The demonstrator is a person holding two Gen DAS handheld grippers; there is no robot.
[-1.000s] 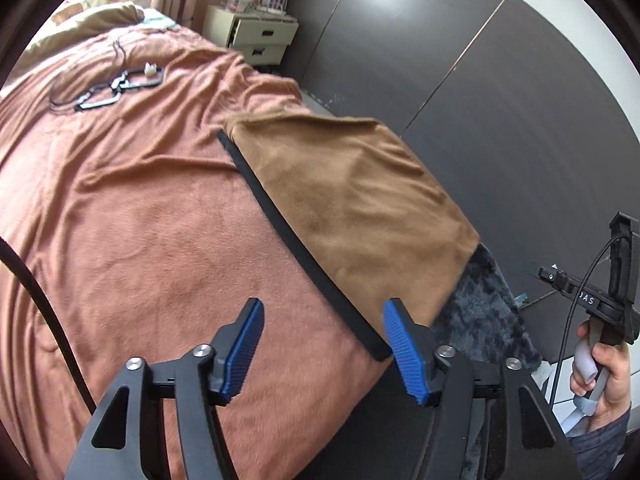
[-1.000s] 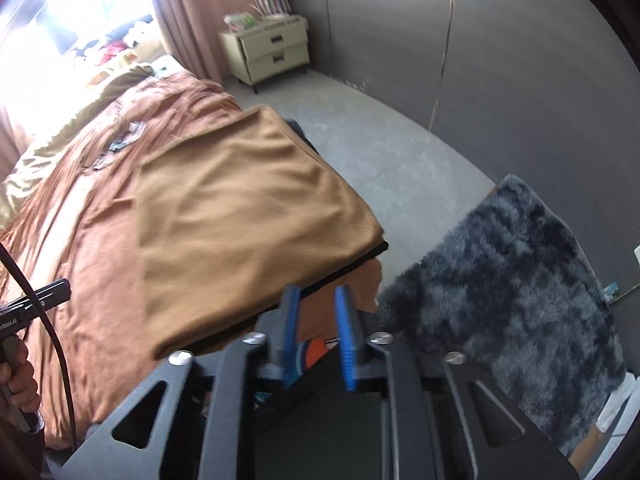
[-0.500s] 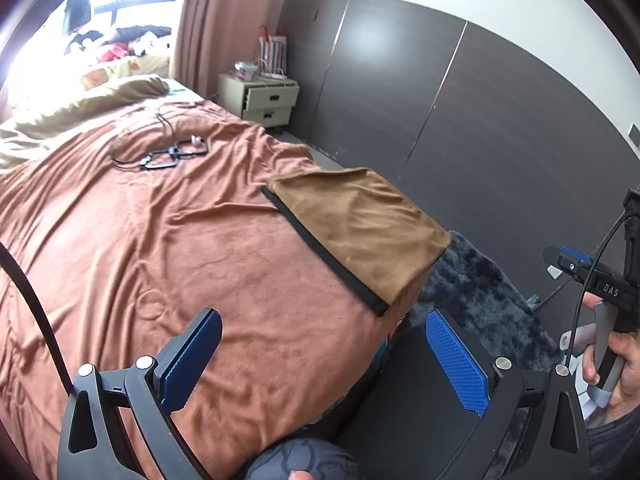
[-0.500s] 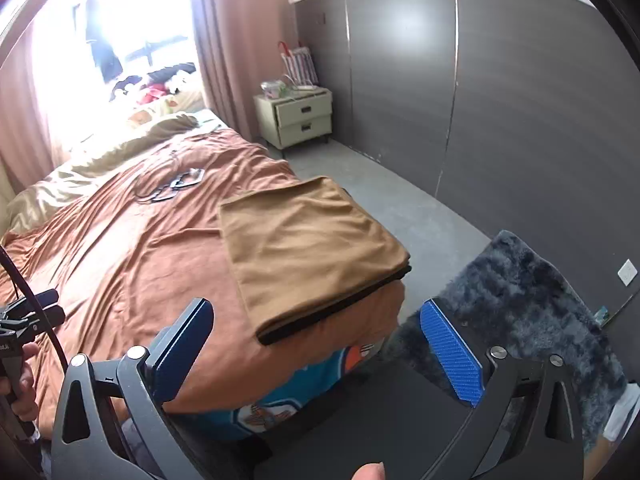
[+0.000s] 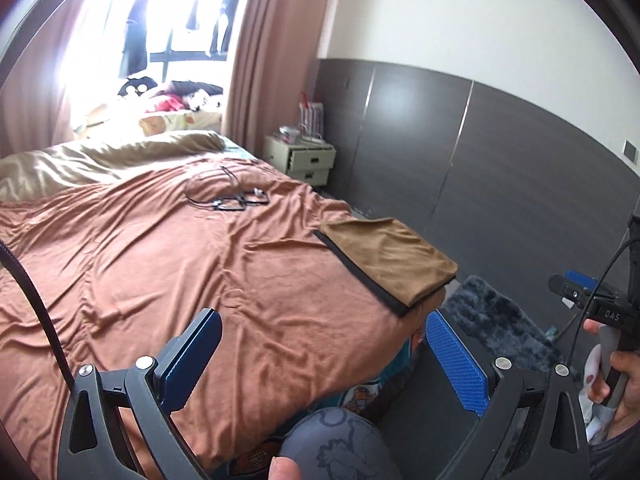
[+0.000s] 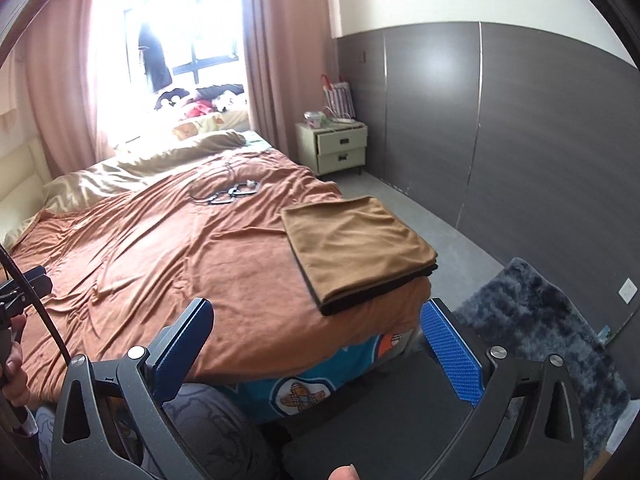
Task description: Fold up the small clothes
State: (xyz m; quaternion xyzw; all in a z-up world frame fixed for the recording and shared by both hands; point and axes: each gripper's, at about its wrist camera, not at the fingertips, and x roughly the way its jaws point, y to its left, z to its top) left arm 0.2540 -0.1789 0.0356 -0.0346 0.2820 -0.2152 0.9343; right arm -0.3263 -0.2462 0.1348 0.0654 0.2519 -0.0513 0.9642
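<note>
A tan garment with a black edge lies folded into a flat rectangle (image 5: 388,256) (image 6: 356,246) on the bed's near right corner. My left gripper (image 5: 320,354) is open, pulled well back from the bed, with nothing between its blue pads. My right gripper (image 6: 316,346) is also open and empty, held back over the foot of the bed. The garment is beyond both sets of fingers, touched by neither. At the right edge of the left wrist view a hand holds the other gripper's handle (image 5: 608,320).
The bed has a rust-brown cover (image 6: 160,248) with black hangers and a cord (image 6: 234,192) near its middle. A dark shaggy rug (image 6: 532,320) lies on the grey floor at right. A pale nightstand (image 6: 340,146) stands by the dark panelled wall. A person's knee (image 5: 336,444) is below.
Both grippers opened wide and drew back and up from the folded garment, which stays on the bed corner. The views now take in the whole room.
</note>
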